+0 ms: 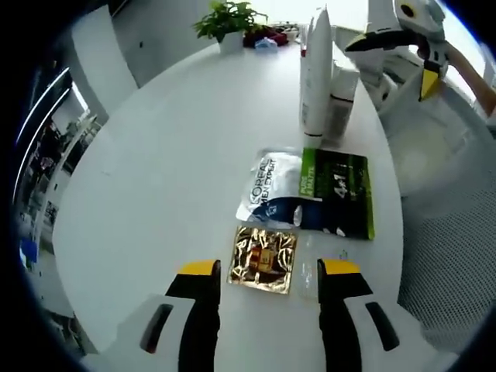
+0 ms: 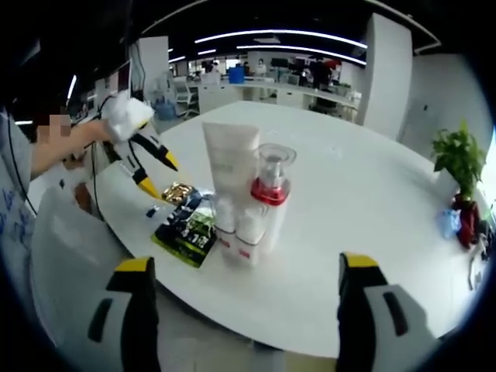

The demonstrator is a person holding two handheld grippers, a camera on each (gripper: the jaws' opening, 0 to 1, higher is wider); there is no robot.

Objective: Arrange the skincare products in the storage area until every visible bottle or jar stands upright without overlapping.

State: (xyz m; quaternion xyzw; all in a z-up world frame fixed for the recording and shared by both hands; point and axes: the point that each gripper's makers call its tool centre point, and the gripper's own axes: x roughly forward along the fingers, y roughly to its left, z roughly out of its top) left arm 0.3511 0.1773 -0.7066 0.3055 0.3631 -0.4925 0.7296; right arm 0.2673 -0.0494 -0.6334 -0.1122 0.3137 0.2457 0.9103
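Left gripper (image 1: pixel 270 273) is hovering low over the white round table (image 1: pixel 155 178), jaws standing wide apart w/ nothing between them. Just ahead of the yellow tips a gold foil sachet (image 1: pixel 263 259) is lying flat. Beyond it, a silver-and-blue sachet (image 1: pixel 271 190) is lying flat too, its right side overlapping or touching a green-and-black sachet (image 1: pixel 339 192) (can't tell which is on top).

Further back, a tall white tube (image 1: pixel 315 74) is standing upright, w/ a smaller white bottle (image 1: pixel 342 101) touching or just beside it on the right. At the far edge of the table, a potted plant (image 1: pixel 227 23) is sitting next to some small coloured items, too blurry to ID. The right gripper is coming into the left gripper view at top right, off the table edge.

In the right gripper view, the right gripper (image 2: pixel 244 283) is also holding its jaws wide, empty, pointing at the upright cluster: white tube (image 2: pixel 230 167), a clear-capped bottle w/ red collar (image 2: pixel 270 194), and small white bottles (image 2: pixel 239 229) in front, all packed close together. The green sachet (image 2: pixel 188 232) and gold one (image 2: pixel 178 191) are lying flat to the left of them. The left gripper (image 2: pixel 151 174), held by a person's hand (image 2: pixel 124 116), is hanging over the sachets. Plant (image 2: pixel 457 167) is at the far right.
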